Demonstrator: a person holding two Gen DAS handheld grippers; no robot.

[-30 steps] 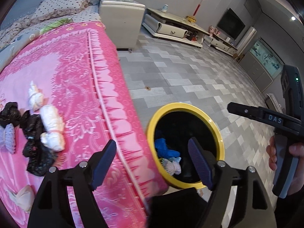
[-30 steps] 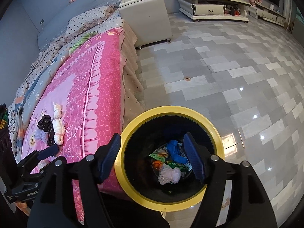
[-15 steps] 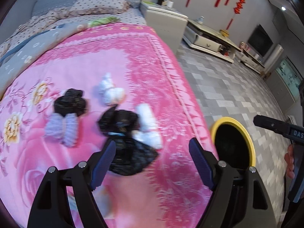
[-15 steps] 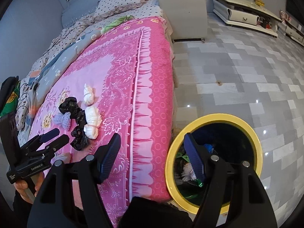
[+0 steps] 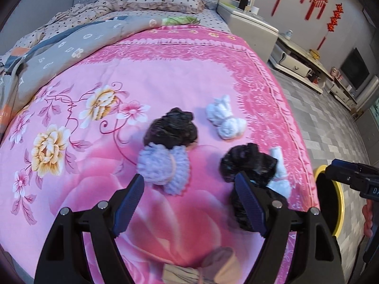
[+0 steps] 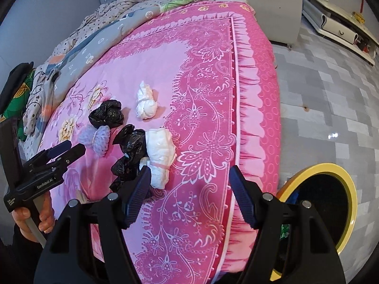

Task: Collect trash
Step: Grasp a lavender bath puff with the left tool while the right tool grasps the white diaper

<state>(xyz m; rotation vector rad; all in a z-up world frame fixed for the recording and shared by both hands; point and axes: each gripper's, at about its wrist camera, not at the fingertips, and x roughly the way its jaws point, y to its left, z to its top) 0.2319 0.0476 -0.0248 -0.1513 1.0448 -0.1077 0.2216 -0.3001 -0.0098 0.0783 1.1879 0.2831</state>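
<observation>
Several wads of trash lie on the pink bed cover (image 5: 165,75): a black bag wad (image 5: 170,130), a lilac fluffy bundle (image 5: 163,168), a white wad (image 5: 225,118), and a second black wad (image 5: 248,163) beside a white tied bundle (image 5: 280,175). My left gripper (image 5: 189,189) hangs open and empty just short of the lilac bundle (image 6: 97,137). My right gripper (image 6: 189,179) is open and empty over the cover's patterned border, with the white tied bundle (image 6: 161,151) just left of its left finger. The yellow-rimmed bin (image 6: 350,189) stands on the floor by the bed.
A beige crumpled item (image 5: 213,267) lies at the near bed edge. A grey quilt (image 5: 71,42) and pillows cover the head of the bed. A white nightstand (image 6: 272,7) and a low cabinet (image 5: 298,64) stand on the tiled floor (image 6: 319,94).
Both grippers swung from above the bin leftward to over the bed. The trash wads now sit right in front of the left gripper. Both grippers stayed open and empty.
</observation>
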